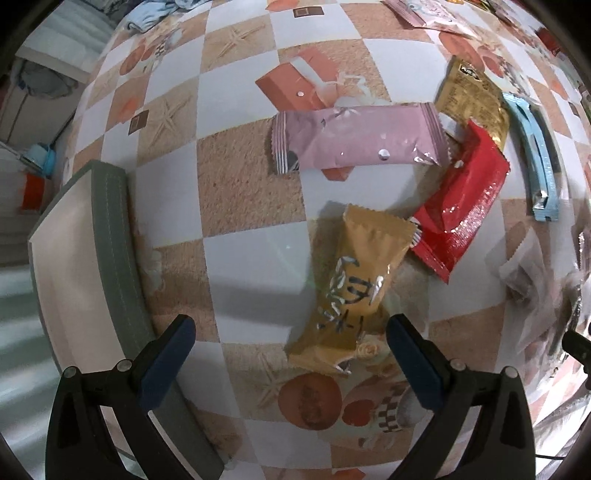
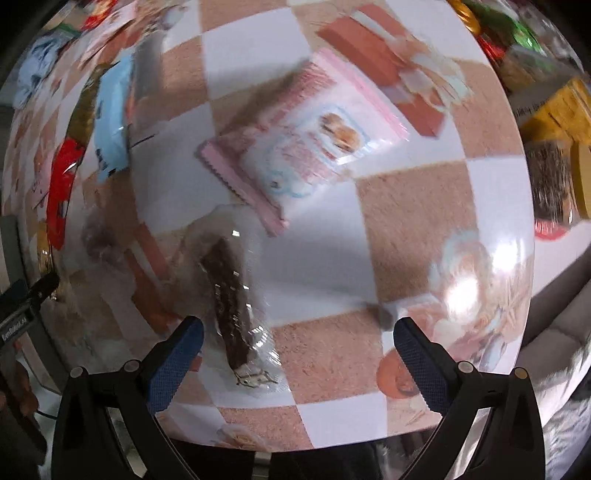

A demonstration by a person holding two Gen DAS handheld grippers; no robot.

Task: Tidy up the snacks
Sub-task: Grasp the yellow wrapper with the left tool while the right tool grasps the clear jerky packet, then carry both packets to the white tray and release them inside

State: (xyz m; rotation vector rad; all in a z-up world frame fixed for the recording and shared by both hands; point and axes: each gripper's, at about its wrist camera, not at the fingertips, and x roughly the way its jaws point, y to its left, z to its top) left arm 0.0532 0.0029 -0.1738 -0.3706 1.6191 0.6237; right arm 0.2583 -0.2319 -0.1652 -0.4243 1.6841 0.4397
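Observation:
My left gripper point(image 1: 290, 334) is open just above the table, its fingers either side of the near end of a tan snack packet point(image 1: 354, 284). Beyond it lie a pink packet point(image 1: 358, 138), a red packet point(image 1: 461, 206), a gold packet point(image 1: 472, 99) and a light-blue packet point(image 1: 535, 155). A grey-edged box point(image 1: 85, 266) stands at the left. My right gripper point(image 2: 297, 334) is open too, with a clear-wrapped dark chocolate bar point(image 2: 229, 302) lying by its left finger. A pink-and-white biscuit pack point(image 2: 303, 136) lies farther off.
The table wears a checkered cloth point(image 1: 243, 184) with starfish prints. More snack packs point(image 1: 424, 11) lie at the far edge. Jars and yellow boxes point(image 2: 554, 110) crowd the space beyond the table's right rim. The table's near edge point(image 2: 295, 443) curves under my right gripper.

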